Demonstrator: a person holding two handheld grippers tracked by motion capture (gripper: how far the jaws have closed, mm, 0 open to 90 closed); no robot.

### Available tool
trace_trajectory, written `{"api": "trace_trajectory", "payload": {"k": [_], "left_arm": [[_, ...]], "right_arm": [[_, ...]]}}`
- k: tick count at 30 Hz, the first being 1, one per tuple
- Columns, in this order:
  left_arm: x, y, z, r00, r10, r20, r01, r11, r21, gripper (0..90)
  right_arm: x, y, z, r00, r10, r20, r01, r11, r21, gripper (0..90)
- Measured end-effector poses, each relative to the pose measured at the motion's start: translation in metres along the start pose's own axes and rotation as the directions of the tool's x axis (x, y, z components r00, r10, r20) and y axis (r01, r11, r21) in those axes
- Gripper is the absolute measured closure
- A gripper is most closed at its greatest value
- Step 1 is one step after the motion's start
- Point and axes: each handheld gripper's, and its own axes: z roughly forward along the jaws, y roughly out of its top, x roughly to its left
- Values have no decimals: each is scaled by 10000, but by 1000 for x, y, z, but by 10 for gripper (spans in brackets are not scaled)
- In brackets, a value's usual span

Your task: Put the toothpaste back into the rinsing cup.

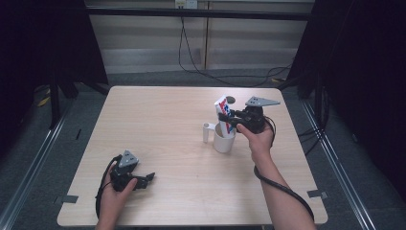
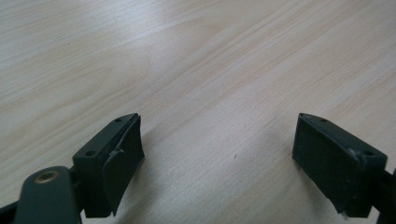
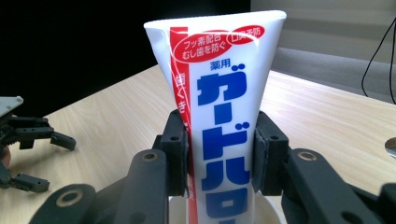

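Toothpaste tube [image 3: 219, 116] pinched upright by right gripper [image 1: 233, 120] above white cup [image 1: 223, 139].
Left gripper [image 1: 143, 179], jaws spread, well left of cup.

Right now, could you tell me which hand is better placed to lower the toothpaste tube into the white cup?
Right: the right gripper already clamps the toothpaste tube above the white cup; the left gripper rests open, far off.

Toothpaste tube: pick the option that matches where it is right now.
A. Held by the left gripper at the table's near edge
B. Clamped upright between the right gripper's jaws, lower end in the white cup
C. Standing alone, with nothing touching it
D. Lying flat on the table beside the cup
B: the right gripper pinches the toothpaste tube on both sides, and its lower end dips into the white cup.
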Motion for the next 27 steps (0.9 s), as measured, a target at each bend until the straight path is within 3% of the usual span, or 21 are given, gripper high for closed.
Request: {"api": "trace_trajectory", "payload": {"k": [9,27], "left_arm": [[0,0,0,10000,4,8,-4,10000,-9,157],[0,0,0,10000,8,-4,-8,10000,-12,157]], "right_arm": [[-1,-9,1,9998,-88,203,79,9989,468,610],[-1,-20,-2,9995,-176,264,155,9968,788,611]]}}
